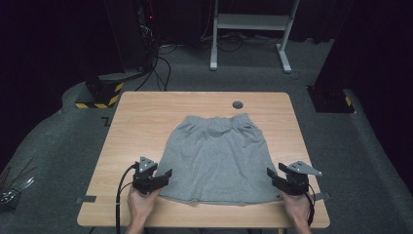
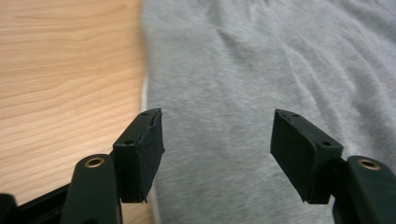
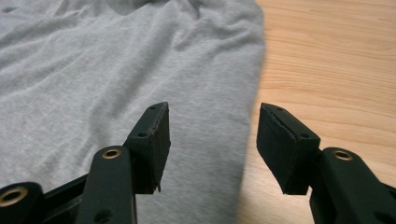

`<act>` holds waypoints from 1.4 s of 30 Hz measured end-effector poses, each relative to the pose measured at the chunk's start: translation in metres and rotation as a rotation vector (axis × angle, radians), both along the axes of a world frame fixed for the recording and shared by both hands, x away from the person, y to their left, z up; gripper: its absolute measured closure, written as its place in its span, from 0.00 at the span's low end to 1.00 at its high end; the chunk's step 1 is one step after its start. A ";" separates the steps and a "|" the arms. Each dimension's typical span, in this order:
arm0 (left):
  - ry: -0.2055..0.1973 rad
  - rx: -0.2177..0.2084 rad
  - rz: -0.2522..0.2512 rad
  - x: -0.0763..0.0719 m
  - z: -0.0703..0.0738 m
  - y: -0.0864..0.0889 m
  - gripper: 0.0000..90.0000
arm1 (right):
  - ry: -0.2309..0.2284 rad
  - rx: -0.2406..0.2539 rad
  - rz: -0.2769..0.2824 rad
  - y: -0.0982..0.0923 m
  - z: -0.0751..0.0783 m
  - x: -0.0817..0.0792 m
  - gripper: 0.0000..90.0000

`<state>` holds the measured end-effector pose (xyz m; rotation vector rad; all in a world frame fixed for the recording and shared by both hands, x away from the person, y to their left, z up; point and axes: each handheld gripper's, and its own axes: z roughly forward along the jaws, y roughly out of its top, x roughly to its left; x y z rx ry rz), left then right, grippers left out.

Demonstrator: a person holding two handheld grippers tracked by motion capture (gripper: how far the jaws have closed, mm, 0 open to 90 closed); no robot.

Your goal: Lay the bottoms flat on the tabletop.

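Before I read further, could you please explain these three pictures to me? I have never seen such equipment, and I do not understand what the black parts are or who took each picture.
No robot is here. A person holds hand-operated tongs, one in each hand: the left tongs and the right tongs. The high view looks down from above the person's side of the wooden table. The other two pictures come from small cameras riding on each tool, looking along its two black jaws.

On the table lie grey shorts, spread flat, waistband at the far end. Each tool sits at a near corner of the shorts. Both stand open, and nothing is held; the cloth lies beneath the jaws, not pinched.
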<state>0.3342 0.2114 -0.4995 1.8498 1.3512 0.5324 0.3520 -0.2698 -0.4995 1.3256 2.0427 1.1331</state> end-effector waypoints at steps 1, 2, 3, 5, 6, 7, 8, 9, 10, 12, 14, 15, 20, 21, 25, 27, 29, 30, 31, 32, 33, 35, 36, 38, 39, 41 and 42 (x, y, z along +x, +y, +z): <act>-0.006 0.002 0.007 0.000 0.001 0.003 0.38 | -0.002 0.002 -0.006 -0.002 0.000 0.000 0.49; -0.010 -0.003 0.018 -0.001 0.002 0.006 0.38 | -0.001 0.004 -0.012 -0.004 0.001 0.000 0.49; -0.012 -0.002 0.021 -0.001 0.002 0.008 0.38 | -0.005 0.004 -0.018 -0.006 0.001 0.001 0.49; -0.019 -0.007 0.038 -0.001 0.003 0.014 0.38 | -0.007 0.007 -0.030 -0.010 0.002 0.001 0.49; -0.019 -0.013 0.043 -0.002 0.003 0.016 0.38 | -0.008 0.009 -0.034 -0.011 0.002 0.001 0.49; -0.021 -0.015 0.050 -0.002 0.002 0.019 0.38 | -0.009 0.011 -0.039 -0.013 0.002 0.001 0.49; -0.022 -0.021 0.057 -0.002 0.002 0.020 0.38 | -0.010 0.007 -0.048 -0.015 0.002 0.001 0.49; -0.024 -0.015 0.061 -0.003 0.002 0.022 0.38 | -0.010 0.007 -0.048 -0.015 0.002 0.001 0.49; -0.029 -0.016 0.072 -0.005 0.001 0.026 0.38 | -0.010 0.006 -0.060 -0.018 0.003 0.000 0.49; -0.029 -0.019 0.078 -0.005 0.000 0.027 0.38 | -0.013 0.008 -0.065 -0.019 0.003 0.000 0.49; -0.027 -0.019 0.092 -0.005 -0.001 0.033 0.38 | -0.014 0.014 -0.077 -0.022 0.004 0.000 0.49; -0.026 -0.019 0.096 -0.005 -0.001 0.035 0.38 | -0.013 0.015 -0.087 -0.025 0.003 0.001 0.49; -0.008 -0.012 0.137 -0.005 -0.007 0.047 0.38 | 0.002 0.026 -0.124 -0.034 -0.001 0.005 0.49; -0.008 -0.012 0.137 -0.005 -0.007 0.047 0.38 | 0.002 0.026 -0.124 -0.034 -0.001 0.005 0.49; -0.001 0.028 0.153 -0.003 -0.013 0.052 0.38 | 0.012 0.010 -0.152 -0.039 -0.004 0.007 0.49; 0.007 0.040 0.164 -0.002 -0.016 0.055 0.38 | 0.012 -0.009 -0.154 -0.040 -0.005 0.008 0.49; 0.010 0.044 0.178 0.000 -0.018 0.057 0.38 | 0.023 -0.010 -0.165 -0.043 -0.007 0.009 0.49; 0.013 0.048 0.183 0.001 -0.019 0.058 0.38 | 0.026 -0.014 -0.170 -0.045 -0.008 0.009 0.49; 0.013 0.052 0.186 0.001 -0.020 0.059 0.38 | 0.032 -0.016 -0.176 -0.046 -0.010 0.010 0.49; 0.016 0.056 0.189 0.002 -0.021 0.060 0.38 | 0.036 -0.018 -0.182 -0.047 -0.011 0.011 0.49; 0.017 0.061 0.194 0.003 -0.022 0.061 0.38 | 0.044 -0.017 -0.189 -0.048 -0.012 0.011 0.49; 0.019 0.062 0.202 0.004 -0.023 0.062 0.38 | 0.054 -0.023 -0.197 -0.051 -0.014 0.013 0.49; 0.027 0.055 0.209 0.006 -0.025 0.064 0.38 | 0.065 -0.028 -0.207 -0.053 -0.017 0.014 0.49; 0.028 0.056 0.211 0.007 -0.025 0.064 0.38 | 0.077 -0.044 -0.212 -0.055 -0.019 0.015 0.49; 0.031 0.055 0.212 0.007 -0.026 0.064 0.38 | 0.077 -0.044 -0.212 -0.055 -0.019 0.015 0.49; 0.033 0.059 0.215 0.009 -0.027 0.064 0.38 | 0.095 -0.052 -0.220 -0.055 -0.021 0.016 0.48; 0.026 0.060 0.219 0.009 -0.028 0.064 0.38 | 0.092 -0.052 -0.224 -0.056 -0.021 0.015 0.48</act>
